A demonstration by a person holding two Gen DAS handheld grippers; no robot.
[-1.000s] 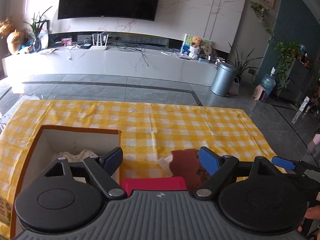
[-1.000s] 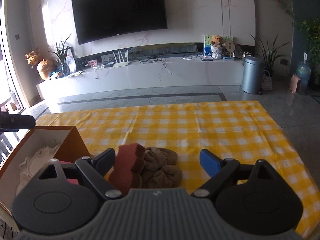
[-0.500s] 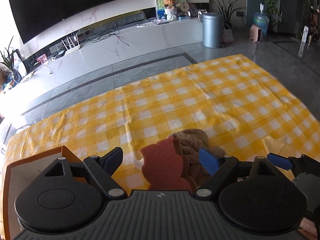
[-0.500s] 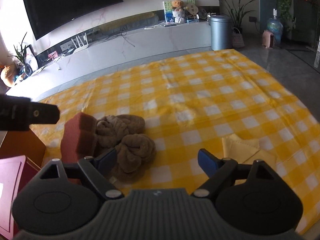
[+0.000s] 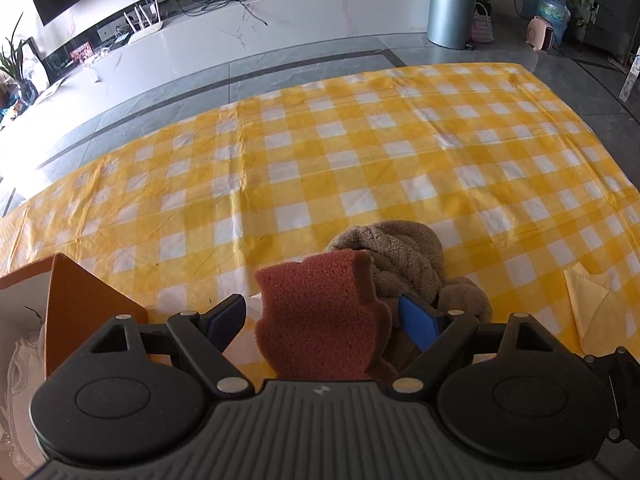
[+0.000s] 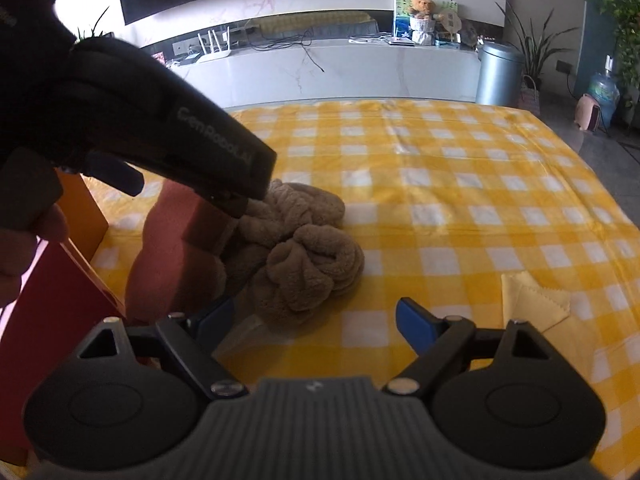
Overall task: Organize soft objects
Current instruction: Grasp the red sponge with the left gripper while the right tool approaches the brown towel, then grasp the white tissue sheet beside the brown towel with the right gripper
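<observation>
Left gripper (image 5: 320, 318) lowered over sponge (image 5: 320, 320) — towel (image 6: 308, 256) beside, box (image 5: 80, 304) left

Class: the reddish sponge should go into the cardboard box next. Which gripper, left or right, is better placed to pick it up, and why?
Left. The left gripper is open with the sponge standing between its fingers, and the box lies just to its left. The right gripper is open over bare cloth, facing the brown towel.

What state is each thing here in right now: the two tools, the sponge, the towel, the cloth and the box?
Left tool: open, fingers either side of the sponge.
Right tool: open, holding nothing.
Red sponge: standing on edge against the towel.
Brown towel: bunched up on the tablecloth.
Yellow cloth: folded, lying flat.
Cardboard box: open.
</observation>
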